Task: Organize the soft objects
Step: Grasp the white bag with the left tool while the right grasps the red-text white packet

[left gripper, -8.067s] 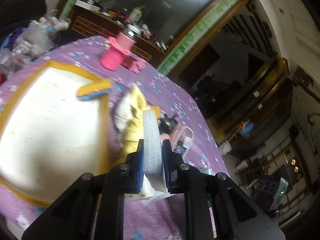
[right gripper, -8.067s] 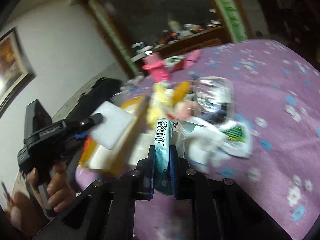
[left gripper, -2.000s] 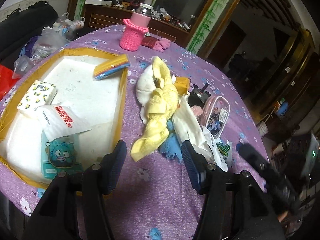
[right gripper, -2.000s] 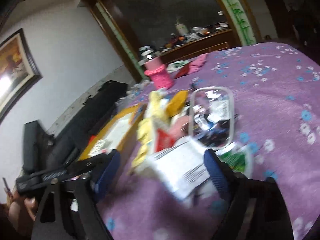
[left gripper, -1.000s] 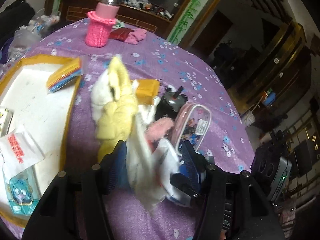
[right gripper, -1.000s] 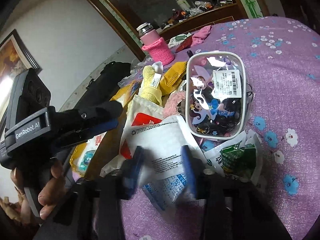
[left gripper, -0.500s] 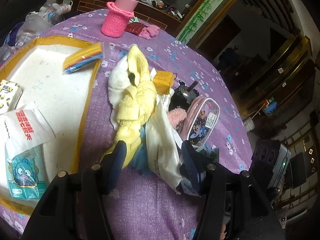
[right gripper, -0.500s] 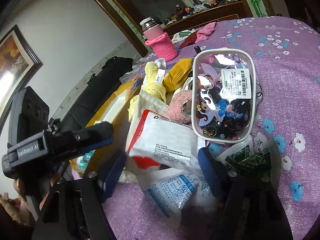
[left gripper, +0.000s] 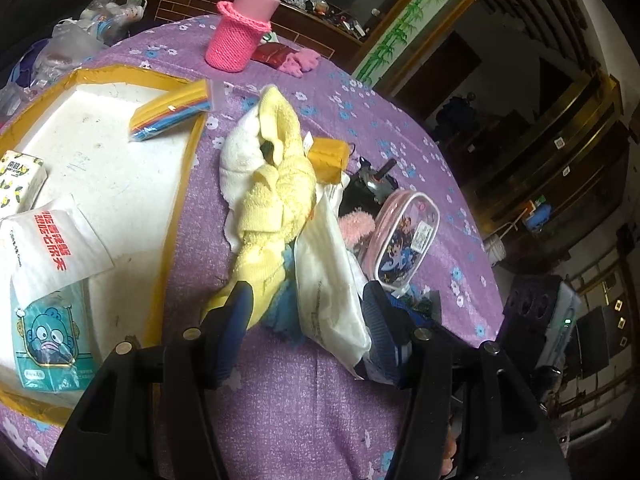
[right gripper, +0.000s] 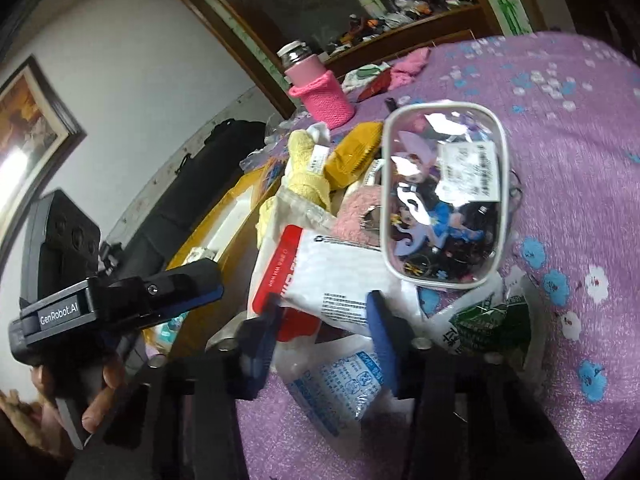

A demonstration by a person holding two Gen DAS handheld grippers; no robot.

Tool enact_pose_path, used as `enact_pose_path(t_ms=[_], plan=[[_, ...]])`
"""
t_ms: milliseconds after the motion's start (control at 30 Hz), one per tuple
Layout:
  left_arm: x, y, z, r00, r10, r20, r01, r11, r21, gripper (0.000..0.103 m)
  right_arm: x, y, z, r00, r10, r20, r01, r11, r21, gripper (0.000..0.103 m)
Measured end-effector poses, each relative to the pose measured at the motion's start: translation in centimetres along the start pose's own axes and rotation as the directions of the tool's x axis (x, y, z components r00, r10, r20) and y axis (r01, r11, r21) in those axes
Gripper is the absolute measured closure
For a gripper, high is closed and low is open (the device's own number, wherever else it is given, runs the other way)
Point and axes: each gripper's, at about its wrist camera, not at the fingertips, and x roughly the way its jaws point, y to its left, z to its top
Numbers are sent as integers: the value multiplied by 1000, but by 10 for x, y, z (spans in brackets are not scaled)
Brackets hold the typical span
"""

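A round table under a purple flowered cloth point(left gripper: 400, 152) carries everything, and the yellow-rimmed white tray point(left gripper: 120, 184) serves as the landmark. Inside the tray lie a white packet with red lettering point(left gripper: 52, 248), a teal tissue pack with a cartoon face point(left gripper: 48, 332) at the near edge beneath that packet, a small lemon-print tissue pack point(left gripper: 20, 176) at the left rim, and a yellow and blue zip bag point(left gripper: 172, 110) resting across the far right rim. Just right of the tray sits a heap of soft things: a yellow towel point(left gripper: 276, 200) draped over a white cloth point(left gripper: 240, 160), and a white pouch point(left gripper: 328, 276) leaning against the towel's right side. Beyond the pouch, farther from the tray, stands a clear cartoon-print pouch point(right gripper: 444, 196), with a pink fluffy piece point(right gripper: 360, 216) between it and the towel. A pink knitted bottle sleeve point(left gripper: 236, 36) stands past the tray's far side. The left gripper point(left gripper: 306, 312) hovers with jaws apart, straddling the towel's tail and the white pouch without pressing them. The right gripper point(right gripper: 324, 320) has its jaws closing around a white, red-banded wipes packet point(right gripper: 332, 276); the pads do not clearly press it.
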Motion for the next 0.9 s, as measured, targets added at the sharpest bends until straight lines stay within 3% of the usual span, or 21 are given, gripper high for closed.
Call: enact_pose_path(t_ms=[200,433,567,600,633,733,900], plan=[[6,-6,1,1000,5,-12,-5,1000,16,48,-7,18,-4,999,-16,38,19,997,-76,99],[18,-25,1,999,23,-39,-20,997,79,48,-37,6,-11,986,32,161,-27,999,-29,102],[31,-39,-2,996,86,-35,-80,985,155,48,-51,-1,-16,976,39,215,-40,999,0,102],[36,-41,-2,993,111,-29,-104,980,170,55,-53,-3,-17,974,42,221,-44,999,6,102],[39,-41,-2,991,127,-28,-120,976,183,69,-54,-5,-19,974,45,222,-48,999,8,102],[43,-41,-5,987,162,-11,-157,968,196,73,-54,-5,-23,975,42,219,-44,999,2,102],[17,-33,-8,991,116,60,-125,978,166,76,-56,1,-24,971,42,237,-39,999,-19,102]])
